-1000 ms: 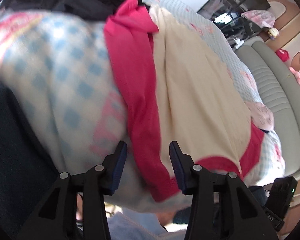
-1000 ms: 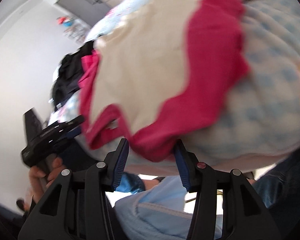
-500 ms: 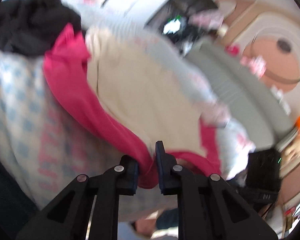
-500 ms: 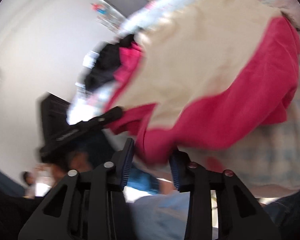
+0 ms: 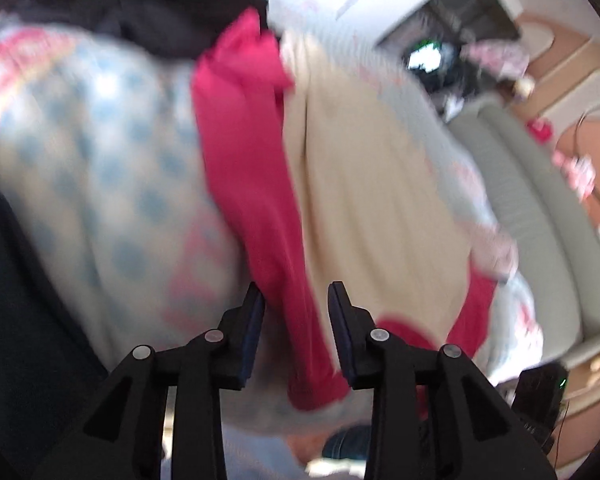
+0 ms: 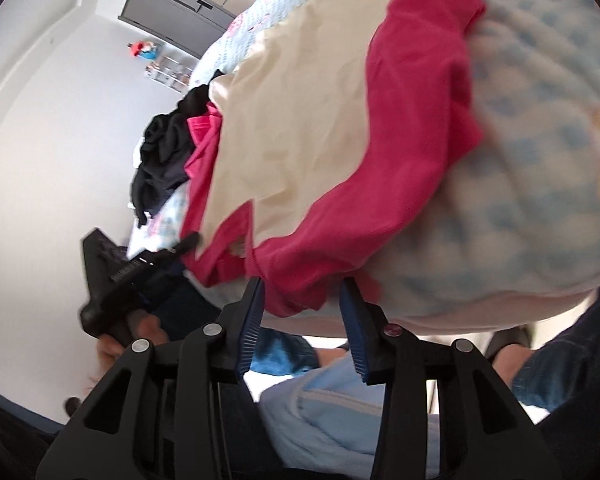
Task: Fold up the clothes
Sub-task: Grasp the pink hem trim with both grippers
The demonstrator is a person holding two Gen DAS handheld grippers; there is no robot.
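— Pink-and-cream shirt (image 5: 340, 184) lies flat on the checked blanket (image 5: 100, 168); any writing?
— None legible. Left gripper (image 5: 296, 300) and right gripper (image 6: 302, 294) are opening, pink edge between them, unpinched.

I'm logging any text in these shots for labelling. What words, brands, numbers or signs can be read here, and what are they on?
No text can be read.
Left gripper: pale printing along its side in the right wrist view, too small and blurred to read.
Right gripper: faint marks on its body in the left wrist view, unreadable.
Blanket: pink and blue pattern, blurred; no lettering made out.
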